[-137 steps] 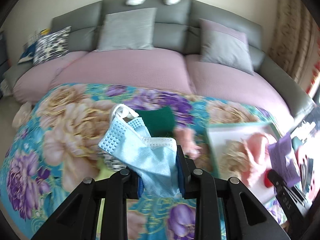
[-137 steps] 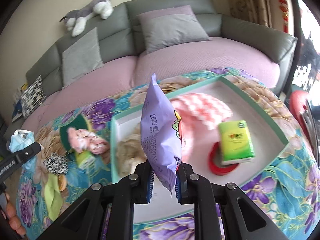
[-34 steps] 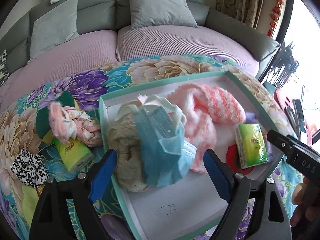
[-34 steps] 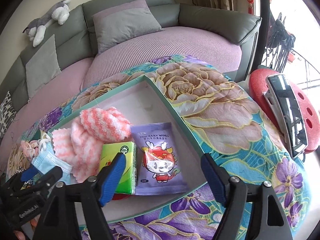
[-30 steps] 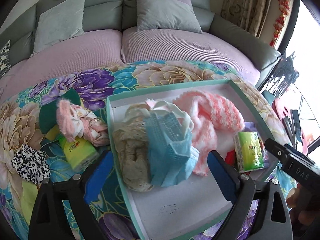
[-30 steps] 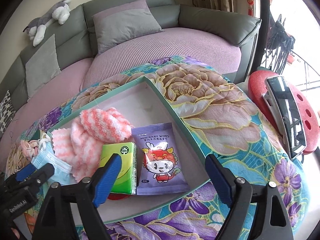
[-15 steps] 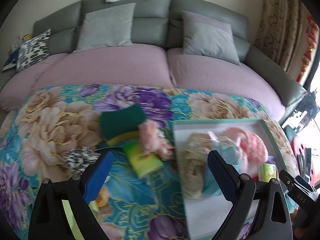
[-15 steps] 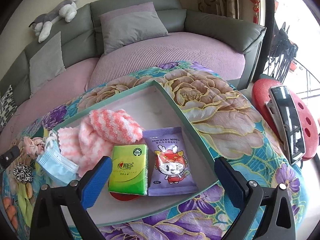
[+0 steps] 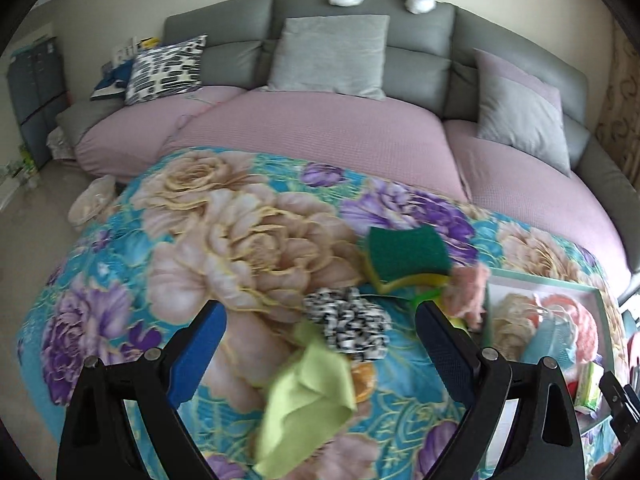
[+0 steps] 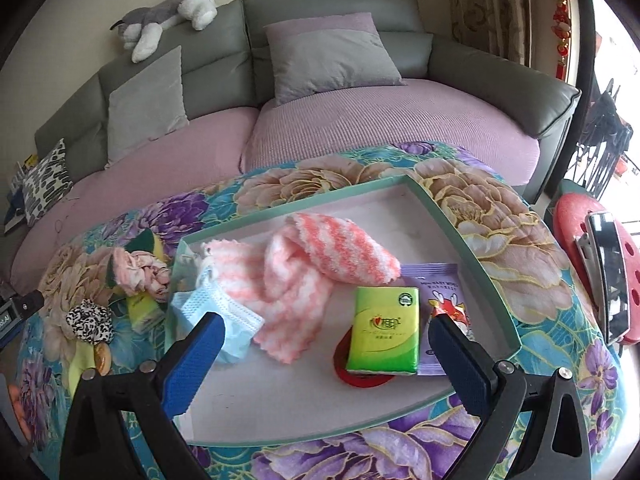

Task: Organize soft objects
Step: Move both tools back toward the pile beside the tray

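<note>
My left gripper (image 9: 320, 340) is open and empty above the flowered cloth. Between its fingers lie a black-and-white scrunchie (image 9: 347, 328) and a lime-green cloth (image 9: 306, 396). A green and yellow sponge (image 9: 406, 256) and a pink scrunchie (image 9: 468, 292) lie beyond. My right gripper (image 10: 324, 360) is open and empty over the green-rimmed tray (image 10: 448, 224). The tray holds a blue face mask (image 10: 218, 312), a pink striped fluffy cloth (image 10: 304, 268), a green tissue pack (image 10: 384, 330) and a purple wipes pack (image 10: 436, 284).
The table stands before a grey sofa with a pink cover (image 9: 320, 136), cushions and a plush dog (image 10: 172, 8). A red stool (image 10: 584, 232) with a device on it stands at the right. A second green tissue pack (image 10: 144, 306) lies left of the tray.
Both grippers let go of the face mask and the wipes pack, now in the tray, and opened. My left gripper swung left from the tray to the loose items.
</note>
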{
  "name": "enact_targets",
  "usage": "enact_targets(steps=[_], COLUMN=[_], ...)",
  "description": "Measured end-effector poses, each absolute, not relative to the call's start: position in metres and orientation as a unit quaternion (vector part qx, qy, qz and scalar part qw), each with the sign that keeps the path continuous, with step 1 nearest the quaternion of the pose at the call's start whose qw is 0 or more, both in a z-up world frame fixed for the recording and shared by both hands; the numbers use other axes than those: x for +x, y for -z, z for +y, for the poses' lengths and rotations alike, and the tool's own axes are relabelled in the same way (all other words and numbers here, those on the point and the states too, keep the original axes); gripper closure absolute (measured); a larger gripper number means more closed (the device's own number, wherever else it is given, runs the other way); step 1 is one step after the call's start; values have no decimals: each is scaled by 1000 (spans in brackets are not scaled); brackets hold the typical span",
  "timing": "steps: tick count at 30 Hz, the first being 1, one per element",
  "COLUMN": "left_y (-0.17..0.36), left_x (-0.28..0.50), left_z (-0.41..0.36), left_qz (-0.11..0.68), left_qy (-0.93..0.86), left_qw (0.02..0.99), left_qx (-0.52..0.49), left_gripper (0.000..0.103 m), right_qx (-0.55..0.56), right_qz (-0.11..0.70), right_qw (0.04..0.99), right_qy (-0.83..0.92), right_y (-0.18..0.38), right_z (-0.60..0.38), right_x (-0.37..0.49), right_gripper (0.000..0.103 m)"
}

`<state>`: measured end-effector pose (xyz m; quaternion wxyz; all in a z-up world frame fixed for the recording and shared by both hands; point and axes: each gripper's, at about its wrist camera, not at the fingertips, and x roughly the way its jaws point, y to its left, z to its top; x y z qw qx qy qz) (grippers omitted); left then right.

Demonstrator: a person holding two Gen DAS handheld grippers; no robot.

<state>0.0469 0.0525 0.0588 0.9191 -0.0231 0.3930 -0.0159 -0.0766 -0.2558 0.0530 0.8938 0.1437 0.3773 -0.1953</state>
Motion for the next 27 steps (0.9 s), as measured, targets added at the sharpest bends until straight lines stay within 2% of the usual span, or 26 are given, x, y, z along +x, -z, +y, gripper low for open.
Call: enact_targets(steps=[14,27], left_y=[-51,-8], left_x=[41,50], left_z=[96,115], left_qz=[414,477], left_qy=[-26,-35], left_qw=[910,877], left_qx=[-28,-46], left_gripper=[7,7], right_qx=[104,67], right_qz=[371,402], right_qw=[920,913], right_qy=[70,19], right_y=[-67,-33], right_z=[-154,-103], right_x=[-53,-20], right_gripper=[0,0])
